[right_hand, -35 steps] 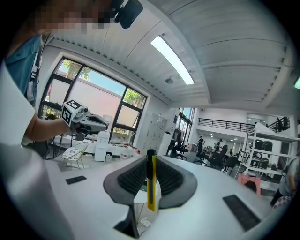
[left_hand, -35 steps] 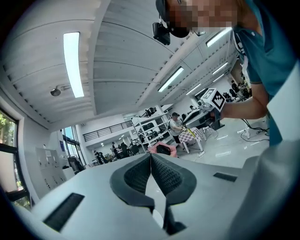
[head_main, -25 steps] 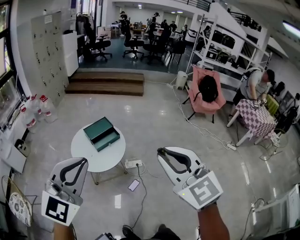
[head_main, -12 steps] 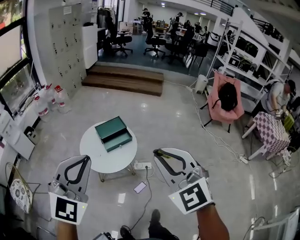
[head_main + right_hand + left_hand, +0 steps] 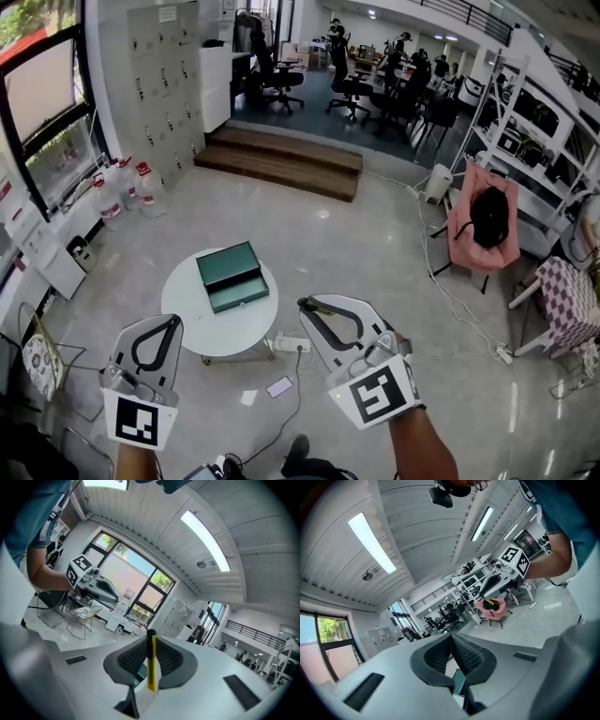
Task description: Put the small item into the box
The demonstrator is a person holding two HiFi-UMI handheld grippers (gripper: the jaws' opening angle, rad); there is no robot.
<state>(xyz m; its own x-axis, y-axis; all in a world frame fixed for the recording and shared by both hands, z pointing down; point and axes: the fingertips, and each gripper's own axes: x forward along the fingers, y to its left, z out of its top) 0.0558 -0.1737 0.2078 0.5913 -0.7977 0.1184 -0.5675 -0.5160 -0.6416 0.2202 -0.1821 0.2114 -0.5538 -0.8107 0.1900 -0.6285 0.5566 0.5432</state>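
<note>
A dark green box point(image 5: 232, 275) lies on a small round white table point(image 5: 192, 323), seen from above in the head view. My right gripper point(image 5: 305, 304) is shut on a thin yellow and black utility knife point(image 5: 151, 667), which stands upright between the ribbed pads point(image 5: 169, 660). In the head view that gripper hovers over the floor just right of the table. My left gripper point(image 5: 173, 320) is shut with nothing between its pads point(image 5: 466, 656) and points at the table's near edge. Through the gaps behind both sets of jaws a bit of the green box shows.
A power strip point(image 5: 292, 345) with cables and a small flat device point(image 5: 278, 386) lie on the floor beside the table. Water bottles point(image 5: 142, 184) stand by the left wall, wooden steps point(image 5: 281, 164) lie beyond, a pink chair point(image 5: 483, 230) stands at right, a wire chair point(image 5: 37, 361) at left.
The head view has swung, so the room slides across it; table and box sit slightly lower and to the right. Both grippers keep their pose and their grip.
</note>
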